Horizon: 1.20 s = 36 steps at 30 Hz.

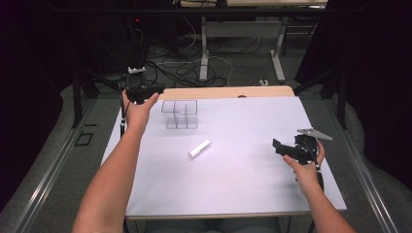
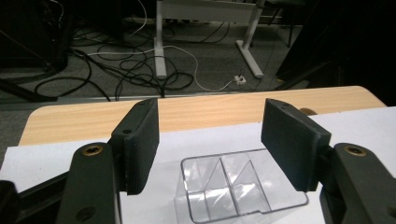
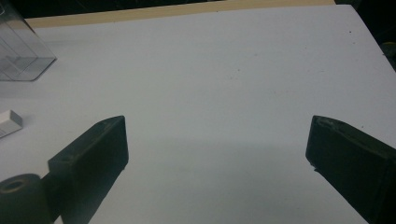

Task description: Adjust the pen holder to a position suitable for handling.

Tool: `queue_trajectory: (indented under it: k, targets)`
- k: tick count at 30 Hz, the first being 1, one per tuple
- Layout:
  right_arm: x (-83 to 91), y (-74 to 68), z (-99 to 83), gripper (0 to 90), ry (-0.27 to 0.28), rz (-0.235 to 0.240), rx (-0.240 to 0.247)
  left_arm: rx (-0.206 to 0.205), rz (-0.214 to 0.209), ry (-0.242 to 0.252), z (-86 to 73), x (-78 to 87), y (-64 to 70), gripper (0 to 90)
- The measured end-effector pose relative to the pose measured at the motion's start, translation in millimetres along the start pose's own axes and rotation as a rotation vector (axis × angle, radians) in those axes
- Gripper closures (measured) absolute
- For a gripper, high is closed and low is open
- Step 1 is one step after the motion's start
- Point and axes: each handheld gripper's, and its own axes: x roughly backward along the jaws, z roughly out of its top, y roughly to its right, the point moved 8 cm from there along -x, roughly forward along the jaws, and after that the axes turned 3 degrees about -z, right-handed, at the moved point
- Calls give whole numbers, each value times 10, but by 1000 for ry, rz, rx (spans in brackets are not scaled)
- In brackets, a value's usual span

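A clear plastic box (image 1: 180, 115) with inner dividers stands at the back left of the white-covered table (image 1: 243, 184). A small white oblong piece (image 1: 199, 148) lies near the middle, in front of the box. My left gripper (image 1: 148, 91) is held at the table's far left corner, just left of the box. Its jaws are open, and the box (image 2: 233, 186) appears low between them, farther off, under the left gripper (image 2: 210, 140). My right gripper (image 1: 279, 147) hovers at the right side, open wide and holding nothing (image 3: 217, 158). The box (image 3: 18, 51) and the white piece (image 3: 9, 122) sit far to its left.
A bare wooden strip (image 1: 228, 92) runs along the table's far edge. Beyond it, cables (image 1: 189, 68) and desk legs (image 1: 204, 48) cover the floor. Dark curtains close both sides.
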Motion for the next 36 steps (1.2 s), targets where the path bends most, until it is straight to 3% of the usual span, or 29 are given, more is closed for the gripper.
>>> queue_trajectory:
  k: [11, 21, 24, 34, 36]
  targets:
    - [-16, 3, -14, 53, -13, 5, -13, 37, 44, -87, -157, -261, -131, 401]
    - [-28, 23, -28, 53, -23, 9, -35, 68, 59, -233, -371, -421, -224, 456]
    - [-37, 23, -33, 54, -25, 12, -40, 61, 61, -270, -437, -467, -229, 488]
    - [-44, 10, -47, 54, -33, 19, -41, 41, 70, -309, -540, -584, -157, 588]
    - [-43, 15, -48, 54, -35, 21, -38, 46, 82, -292, -554, -605, -154, 633]
